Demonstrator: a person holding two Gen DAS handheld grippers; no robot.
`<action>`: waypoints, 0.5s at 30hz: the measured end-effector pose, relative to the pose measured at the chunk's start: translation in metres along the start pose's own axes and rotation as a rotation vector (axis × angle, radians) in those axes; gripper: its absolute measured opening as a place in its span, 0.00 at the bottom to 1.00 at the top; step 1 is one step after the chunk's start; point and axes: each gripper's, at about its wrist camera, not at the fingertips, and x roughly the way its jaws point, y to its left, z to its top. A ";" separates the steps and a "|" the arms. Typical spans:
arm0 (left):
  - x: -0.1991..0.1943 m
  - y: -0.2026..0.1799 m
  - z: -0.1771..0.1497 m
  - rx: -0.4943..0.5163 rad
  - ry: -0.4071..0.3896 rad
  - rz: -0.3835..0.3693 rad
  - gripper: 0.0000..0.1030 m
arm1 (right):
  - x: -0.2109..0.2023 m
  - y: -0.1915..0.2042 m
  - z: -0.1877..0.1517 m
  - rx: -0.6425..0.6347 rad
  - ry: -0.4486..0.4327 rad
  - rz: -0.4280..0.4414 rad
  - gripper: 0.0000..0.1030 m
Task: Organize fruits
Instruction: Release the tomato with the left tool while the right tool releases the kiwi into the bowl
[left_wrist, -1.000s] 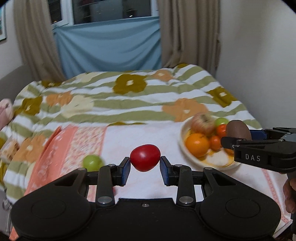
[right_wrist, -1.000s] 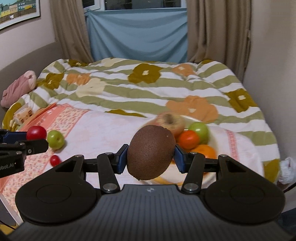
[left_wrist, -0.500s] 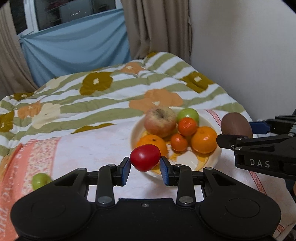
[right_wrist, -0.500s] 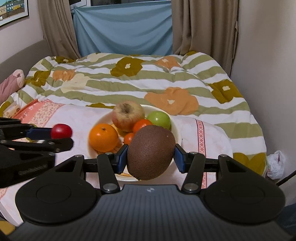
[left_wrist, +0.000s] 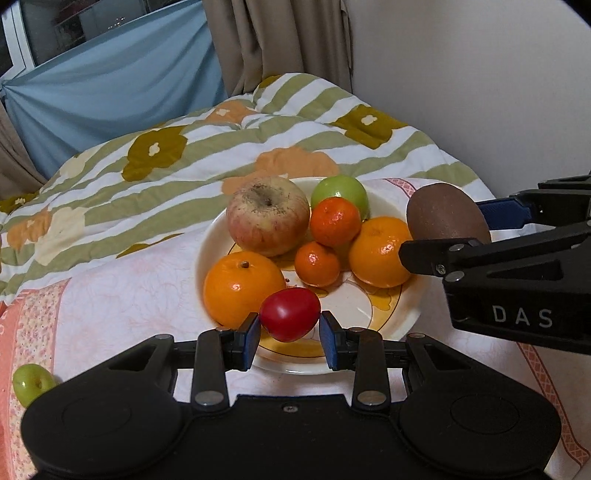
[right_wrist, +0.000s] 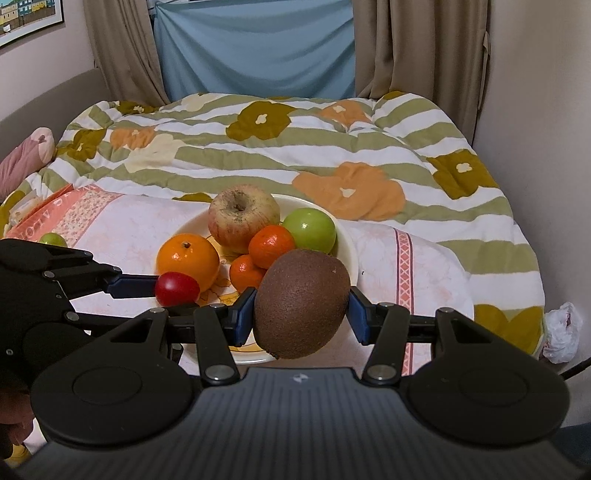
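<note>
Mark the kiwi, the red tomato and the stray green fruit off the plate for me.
kiwi (right_wrist: 302, 303), right wrist view, middle of its brown skin.
red tomato (left_wrist: 290, 314), left wrist view, centre of its front face.
stray green fruit (left_wrist: 32, 382), left wrist view, its visible side on the cloth.

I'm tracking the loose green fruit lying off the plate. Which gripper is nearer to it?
Left. The left gripper, shut on the red tomato, is beside the loose green fruit; the right gripper, holding the kiwi, sits beyond the plate.
</note>
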 end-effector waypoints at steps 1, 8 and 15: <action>0.000 0.000 0.001 0.000 0.001 0.001 0.41 | 0.001 0.000 0.000 0.001 0.001 0.002 0.64; -0.007 0.004 0.003 0.022 -0.026 0.026 0.76 | 0.004 0.004 0.005 -0.016 -0.003 0.013 0.64; -0.016 0.021 -0.001 -0.041 -0.015 0.038 0.76 | 0.006 0.012 0.011 -0.028 -0.007 0.037 0.64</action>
